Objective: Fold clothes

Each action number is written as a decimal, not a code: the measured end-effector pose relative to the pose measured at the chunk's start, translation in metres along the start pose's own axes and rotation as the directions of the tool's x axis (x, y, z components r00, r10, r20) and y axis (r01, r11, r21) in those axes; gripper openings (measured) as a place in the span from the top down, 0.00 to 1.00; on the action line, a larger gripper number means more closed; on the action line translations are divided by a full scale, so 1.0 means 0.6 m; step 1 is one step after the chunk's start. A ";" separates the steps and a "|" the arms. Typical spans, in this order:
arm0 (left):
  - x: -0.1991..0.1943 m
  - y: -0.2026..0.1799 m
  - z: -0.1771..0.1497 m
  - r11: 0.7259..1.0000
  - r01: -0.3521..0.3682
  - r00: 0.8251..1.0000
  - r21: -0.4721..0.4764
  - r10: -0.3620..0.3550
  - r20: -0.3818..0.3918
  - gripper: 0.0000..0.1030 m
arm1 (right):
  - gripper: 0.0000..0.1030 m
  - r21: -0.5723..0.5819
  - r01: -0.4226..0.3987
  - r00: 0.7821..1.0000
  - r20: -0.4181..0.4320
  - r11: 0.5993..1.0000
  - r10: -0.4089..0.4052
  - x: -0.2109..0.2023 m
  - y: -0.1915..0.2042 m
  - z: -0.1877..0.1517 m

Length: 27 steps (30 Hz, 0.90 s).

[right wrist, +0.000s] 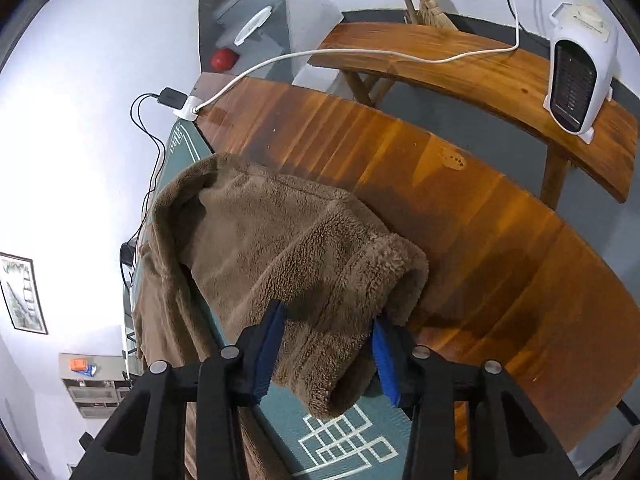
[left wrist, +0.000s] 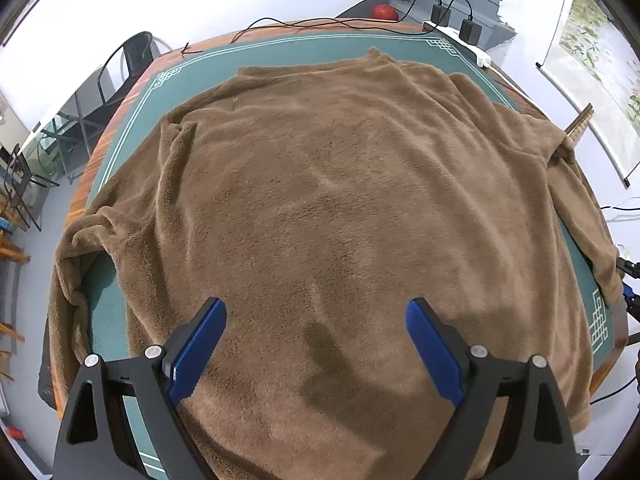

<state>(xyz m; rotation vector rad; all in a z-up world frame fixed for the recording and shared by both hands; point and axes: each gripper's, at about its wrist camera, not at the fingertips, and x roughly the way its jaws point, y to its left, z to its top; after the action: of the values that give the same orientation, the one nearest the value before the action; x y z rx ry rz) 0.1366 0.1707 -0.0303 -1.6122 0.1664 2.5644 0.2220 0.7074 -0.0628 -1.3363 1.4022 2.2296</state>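
Brown fleece sweater (left wrist: 340, 200) lies flat below the wide-open left gripper (left wrist: 316, 320). Its right sleeve cuff (right wrist: 340, 320) sits between the right gripper (right wrist: 326, 344) jaws; whether they pinch it, I cannot tell.

The right tongs (right wrist: 326, 354) straddle the cuff of a brown fleece sleeve (right wrist: 320, 280), their blue pads (right wrist: 269, 354) spread on either side of it; whether they pinch it cannot be told. The sleeve runs back over a green mat (right wrist: 348, 436) with a white line pattern, at the edge of the wooden bench (right wrist: 460, 208). Beyond stands a second wooden board carrying a white heater (right wrist: 578, 68). A white power strip (right wrist: 188, 111) sits at the bench's far corner, near a red ball (right wrist: 224, 59).
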 end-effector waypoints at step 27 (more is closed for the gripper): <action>-0.006 0.026 0.025 0.998 0.026 0.999 -0.048 -0.025 0.022 0.09 | 0.93 -0.457 0.199 0.797 0.591 0.867 0.128 -0.227 0.363 0.089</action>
<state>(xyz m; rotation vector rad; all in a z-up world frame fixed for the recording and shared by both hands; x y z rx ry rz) 0.1224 0.1572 -0.0200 -1.5915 0.0816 2.5854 0.1457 0.6722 0.1858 -0.5939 0.5781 2.7487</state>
